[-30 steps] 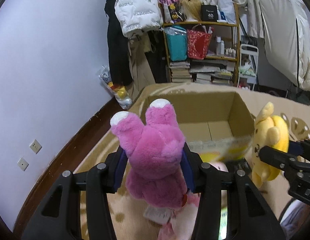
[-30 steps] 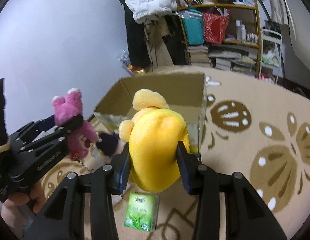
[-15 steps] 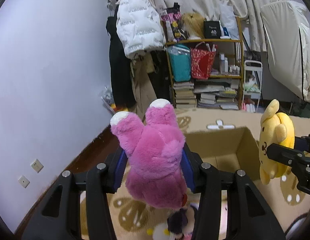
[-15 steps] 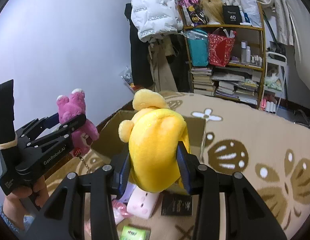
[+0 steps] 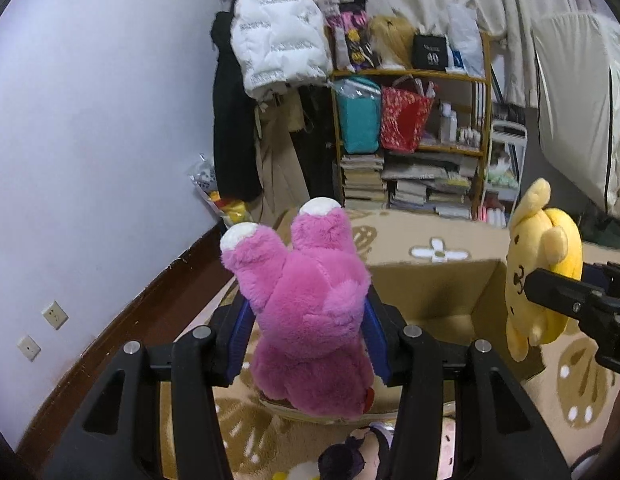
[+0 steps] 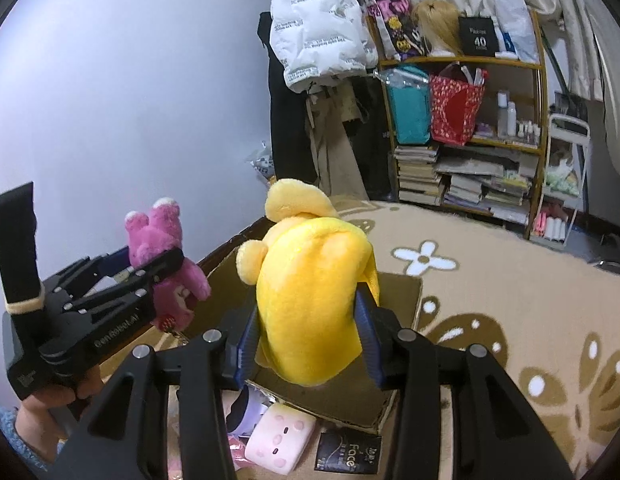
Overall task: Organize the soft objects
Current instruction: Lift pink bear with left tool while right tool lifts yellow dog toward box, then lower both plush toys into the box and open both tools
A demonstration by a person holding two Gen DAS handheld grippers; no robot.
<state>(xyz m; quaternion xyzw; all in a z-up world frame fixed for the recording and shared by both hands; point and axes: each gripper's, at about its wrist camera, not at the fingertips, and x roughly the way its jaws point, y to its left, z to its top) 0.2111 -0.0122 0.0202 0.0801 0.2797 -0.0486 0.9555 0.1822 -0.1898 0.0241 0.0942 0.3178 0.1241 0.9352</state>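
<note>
From the left wrist camera, the left gripper has its jaws clamped on a pink plush bear, the blue pads pressed into its sides and the white-tipped feet pointing up. Beyond the bear sits an open cardboard box on a tan flower-patterned carpet. At the right edge the right gripper holds a yellow plush dog above the box's right wall. A dark purple plush lies on the carpet near the bottom edge. From the right wrist camera, the right gripper has its jaws closed on the yellow plush dog, held over the cardboard box. To the left, the left gripper grips the pink plush bear above the box's left side. A pink pig-faced cushion and a black packet lie on the carpet just in front of the box. A cluttered bookshelf stands against the far wall.
</note>
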